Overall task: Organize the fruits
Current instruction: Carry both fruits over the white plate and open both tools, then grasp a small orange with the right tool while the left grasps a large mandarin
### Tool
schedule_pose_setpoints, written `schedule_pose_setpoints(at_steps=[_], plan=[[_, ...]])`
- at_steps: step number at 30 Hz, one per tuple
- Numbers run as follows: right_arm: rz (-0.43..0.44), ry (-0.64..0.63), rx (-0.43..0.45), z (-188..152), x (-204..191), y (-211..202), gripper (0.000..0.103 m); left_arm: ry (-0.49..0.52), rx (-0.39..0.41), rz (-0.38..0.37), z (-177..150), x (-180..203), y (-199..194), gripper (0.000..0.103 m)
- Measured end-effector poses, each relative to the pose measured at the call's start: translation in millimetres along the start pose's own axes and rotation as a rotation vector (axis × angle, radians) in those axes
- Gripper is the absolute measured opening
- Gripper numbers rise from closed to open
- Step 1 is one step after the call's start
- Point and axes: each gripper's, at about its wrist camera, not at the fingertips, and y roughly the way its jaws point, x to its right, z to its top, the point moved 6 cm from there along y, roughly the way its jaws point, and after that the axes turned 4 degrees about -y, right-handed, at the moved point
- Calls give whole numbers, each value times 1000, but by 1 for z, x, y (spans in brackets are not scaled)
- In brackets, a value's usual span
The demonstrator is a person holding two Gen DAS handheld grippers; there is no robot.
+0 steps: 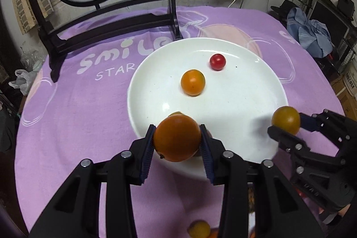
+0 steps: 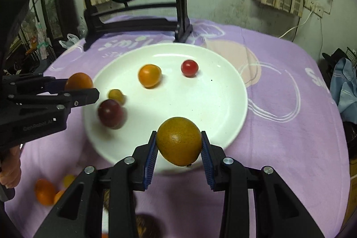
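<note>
Orange tomato (image 1: 177, 137) clamped in left tool (image 1: 177, 144); right tool (image 2: 178, 146) grips yellow-brown tomato (image 2: 178, 141), both over white plate (image 1: 256, 73) rim, 6 o'clock.

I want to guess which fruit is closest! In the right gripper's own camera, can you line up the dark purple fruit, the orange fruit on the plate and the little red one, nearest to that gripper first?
1. Dark purple fruit, on the plate's near left side.
2. Orange fruit, mid-plate, farther back.
3. Little red fruit, toward the far right, about as far as the orange one; hard to separate.
</note>
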Motion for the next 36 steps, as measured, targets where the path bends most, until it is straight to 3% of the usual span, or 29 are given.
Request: schedule_pose_setpoints(at_steps=[7,10,12,17,23,27,36], plan=[[6,-1,-21,5,-2,28,38,-22,-19,11,21,1,31,38],[10,23,-31,7,0,35,43,-52,-23,-22,27,1,39,38],[21,46,-25,7,3,34,47,-62,-44,-44,27,3,41,54],[16,46,-10,6,5,21,49,-28,-18,-38,21,8,25,60],[60,63,-4,-19,5,-20,63,-6,1,-65,-9,9,-17,72],[45,30,1,-46,0,-48,69,-4,14,-71,-38,8,-45,76],[52,67,-28,-114,-4,-92,70,-56,51,-41,-115,-3,-95,76]])
